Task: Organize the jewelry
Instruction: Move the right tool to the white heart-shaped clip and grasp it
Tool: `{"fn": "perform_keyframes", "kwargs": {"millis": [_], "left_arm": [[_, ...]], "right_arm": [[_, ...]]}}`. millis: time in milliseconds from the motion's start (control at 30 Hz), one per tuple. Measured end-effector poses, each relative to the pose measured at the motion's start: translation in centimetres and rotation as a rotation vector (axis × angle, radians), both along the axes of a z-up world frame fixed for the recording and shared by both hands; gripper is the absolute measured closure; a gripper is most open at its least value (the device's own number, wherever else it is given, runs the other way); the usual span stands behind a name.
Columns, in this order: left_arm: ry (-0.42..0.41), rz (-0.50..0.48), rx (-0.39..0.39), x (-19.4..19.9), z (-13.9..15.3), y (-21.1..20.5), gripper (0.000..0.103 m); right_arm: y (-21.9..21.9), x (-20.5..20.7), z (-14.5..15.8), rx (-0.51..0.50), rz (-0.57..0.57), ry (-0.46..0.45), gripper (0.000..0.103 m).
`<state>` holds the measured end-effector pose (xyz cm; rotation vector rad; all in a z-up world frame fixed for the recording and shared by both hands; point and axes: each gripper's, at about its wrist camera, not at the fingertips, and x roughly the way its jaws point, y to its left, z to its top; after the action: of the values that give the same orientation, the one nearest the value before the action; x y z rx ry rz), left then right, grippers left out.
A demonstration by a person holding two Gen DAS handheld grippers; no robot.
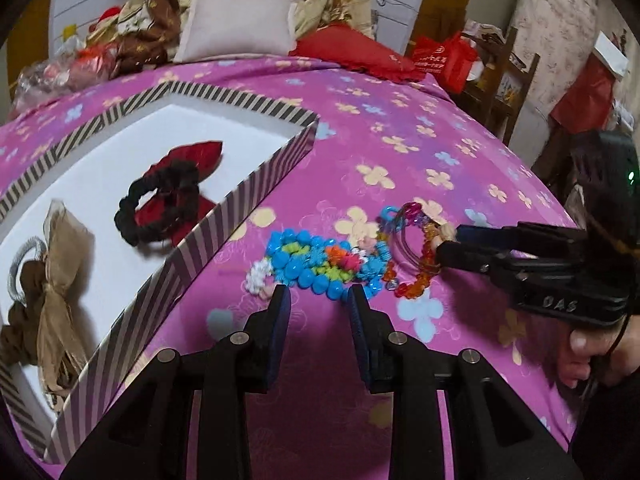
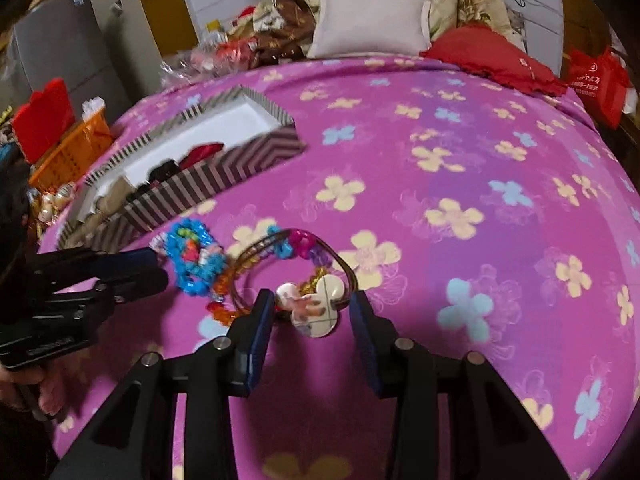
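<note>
A: Left gripper, jaws apart and empty, hangs just short of the blue bead bracelet beside the striped box

B: Right gripper, apart too, straddles the mouse-head charm; close low so the hoops don't snag

Each wrist camera looks steeply down along its own fingers, close over the bedspread. Both views share the bead pile ahead and the striped box to its left.
</note>
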<state>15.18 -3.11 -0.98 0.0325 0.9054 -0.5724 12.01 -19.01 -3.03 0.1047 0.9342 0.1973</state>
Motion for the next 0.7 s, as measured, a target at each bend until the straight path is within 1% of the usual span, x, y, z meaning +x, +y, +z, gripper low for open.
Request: {"fn": "perform_keyframes", "kwargs": {"millis": [133,167,200,233,367,433,533,600,700], "left_arm": [[0.002,0.023,-0.012,0.1,-0.1,0.3,0.075],[0.002,0.027,-0.012,0.1,-0.2,0.3,0.075],[0.004,0.031,-0.012,0.1,-0.3,0.3,0.075],[0.007,0.032,-0.016,0.1,-0.3,0.4,0.075],[0.008,0.033,-0.022,0.0,-0.4,0.8,0.075],[0.014,0.033,-0.033,0.0,-0.4,0.9,0.075],[0.020,0.034,-0.043,0.2,-0.5,0.9,0.075],[0.027,0.033,-0.051,0.4,-0.6,0.9,0.075],[0.024,0.028,-0.061,0.7,-0.5,0.6,0.075]], "right_arm": [[0.4,-0.3,-0.1,-0.025,0.010,-0.018,0.062],[0.6,-0.4,0.0,-0.036,0.015,-0.018,0.063],[0.9,-0.6,0.0,-0.050,0.025,-0.017,0.068],[1.1,-0.7,0.1,-0.060,0.036,-0.017,0.068],[1.4,-1.8,0.4,-0.068,0.049,-0.025,0.068],[1.2,-2.7,1.2,-0.054,0.045,-0.035,0.068],[0.5,-4.1,2.3,-0.043,0.011,-0.044,0.068],[-0.5,-5.1,2.9,-0.005,-0.036,-0.045,0.068],[-1.9,-5.5,2.5,0.044,-0.095,-0.017,0.068]]}}
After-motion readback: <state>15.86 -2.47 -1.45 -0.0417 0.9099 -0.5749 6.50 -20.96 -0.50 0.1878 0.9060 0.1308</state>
